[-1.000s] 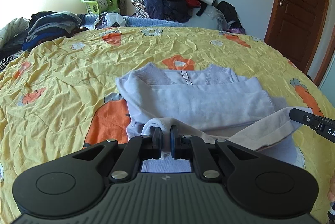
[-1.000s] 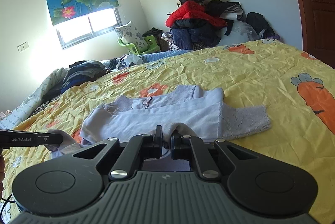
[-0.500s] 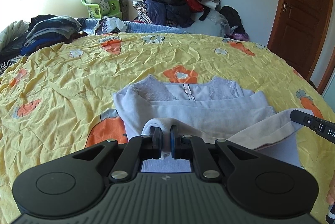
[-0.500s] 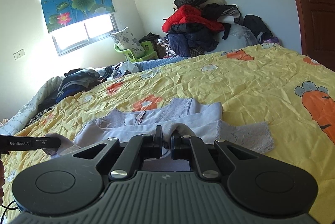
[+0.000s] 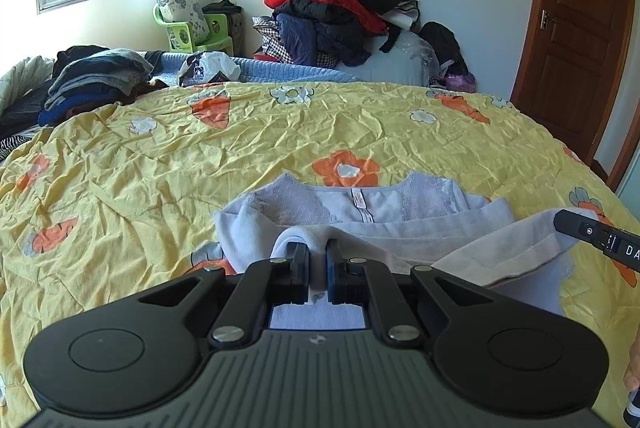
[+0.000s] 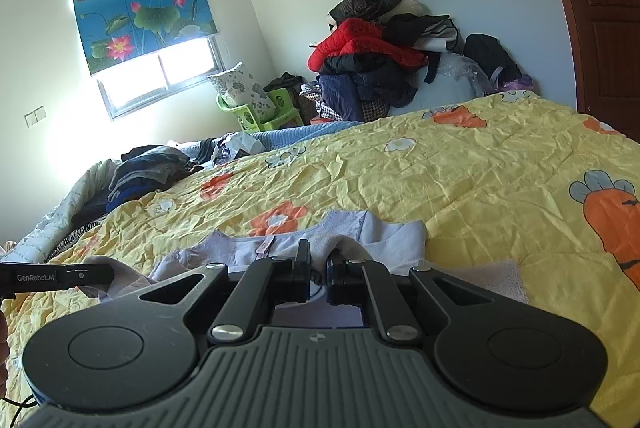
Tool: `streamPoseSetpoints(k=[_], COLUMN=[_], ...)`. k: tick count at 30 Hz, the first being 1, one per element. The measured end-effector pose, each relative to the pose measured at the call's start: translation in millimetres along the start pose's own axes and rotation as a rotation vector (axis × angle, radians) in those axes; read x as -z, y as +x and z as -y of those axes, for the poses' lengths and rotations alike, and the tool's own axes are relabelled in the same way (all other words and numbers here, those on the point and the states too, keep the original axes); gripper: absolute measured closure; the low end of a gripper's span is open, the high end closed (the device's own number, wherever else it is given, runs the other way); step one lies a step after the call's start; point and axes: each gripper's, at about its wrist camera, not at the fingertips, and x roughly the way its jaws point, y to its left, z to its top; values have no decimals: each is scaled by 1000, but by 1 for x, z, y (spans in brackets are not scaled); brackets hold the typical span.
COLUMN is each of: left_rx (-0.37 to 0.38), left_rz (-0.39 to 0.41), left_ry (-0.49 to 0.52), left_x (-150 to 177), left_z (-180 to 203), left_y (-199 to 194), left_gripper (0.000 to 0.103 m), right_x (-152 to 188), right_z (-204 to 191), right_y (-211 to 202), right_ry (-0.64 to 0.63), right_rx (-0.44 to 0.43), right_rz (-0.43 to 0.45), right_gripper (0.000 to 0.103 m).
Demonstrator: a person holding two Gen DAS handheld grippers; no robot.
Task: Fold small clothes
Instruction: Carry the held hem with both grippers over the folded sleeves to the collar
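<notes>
A small lavender top (image 5: 360, 204) with lace shoulders lies on the yellow bedspread (image 5: 160, 156), its collar at the far side. My left gripper (image 5: 318, 260) is shut on the near hem at the left, a fold of cloth bunched between the pads. My right gripper (image 6: 318, 260) is shut on the same hem at the right side of the top (image 6: 392, 240). The hem is lifted and carried over the body toward the collar. The right gripper's finger shows at the right edge of the left wrist view, holding cloth. A lace sleeve (image 6: 496, 276) lies flat at the right.
Folded dark clothes (image 5: 96, 80) are stacked at the bed's far left. A heap of jackets (image 5: 340, 16) is piled behind the bed against the wall. A green chair (image 5: 188, 32) stands by the window, a wooden door (image 5: 580, 28) at the right.
Both grippers have carried the hem forward over the top toward the collar, covering more of the body. The collar now sits closer to the fingertips in both views.
</notes>
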Motion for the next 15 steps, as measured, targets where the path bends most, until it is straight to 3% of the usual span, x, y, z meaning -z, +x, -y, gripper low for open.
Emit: streamPoseSetpoints(k=[15], left_rx=[-32], left_rz=[16], left_ry=[14], left_x=[-21], left_z=[-1], left_y=[21], left_gripper=[95], right_x=[-18], right_z=[2], right_y=[29], right_ry=[2], right_rx=[-1], right_rz=[9], right_gripper=[93])
